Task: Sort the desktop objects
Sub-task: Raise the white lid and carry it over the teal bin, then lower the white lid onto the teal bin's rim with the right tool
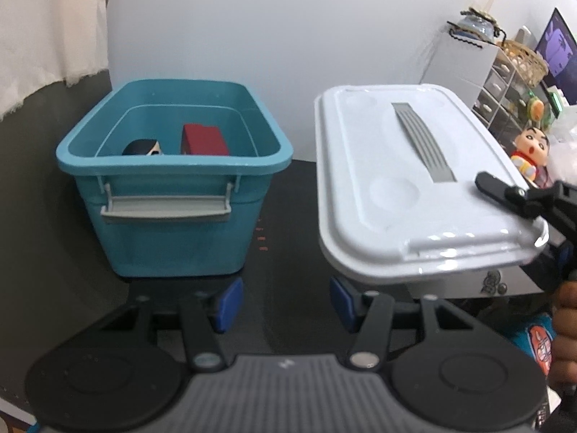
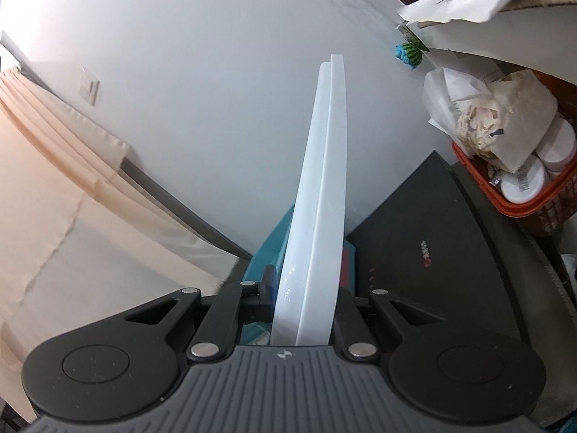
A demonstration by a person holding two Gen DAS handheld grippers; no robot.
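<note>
Your right claw [image 2: 306,306] grips the white lid [image 1: 414,180]; left claw [image 1: 285,303] released. Toys sit in the teal bin [image 1: 173,223]; lid still off.

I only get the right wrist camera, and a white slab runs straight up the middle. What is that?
Observer: It is the white lid of a storage box, seen edge-on; the right gripper is shut on its rim.
Operator: Where is its box?
Observer: The teal bin stands open beside the lid, on the dark desk.
Operator: Anything inside?
Observer: A red box and a dark-haired figurine.
</note>
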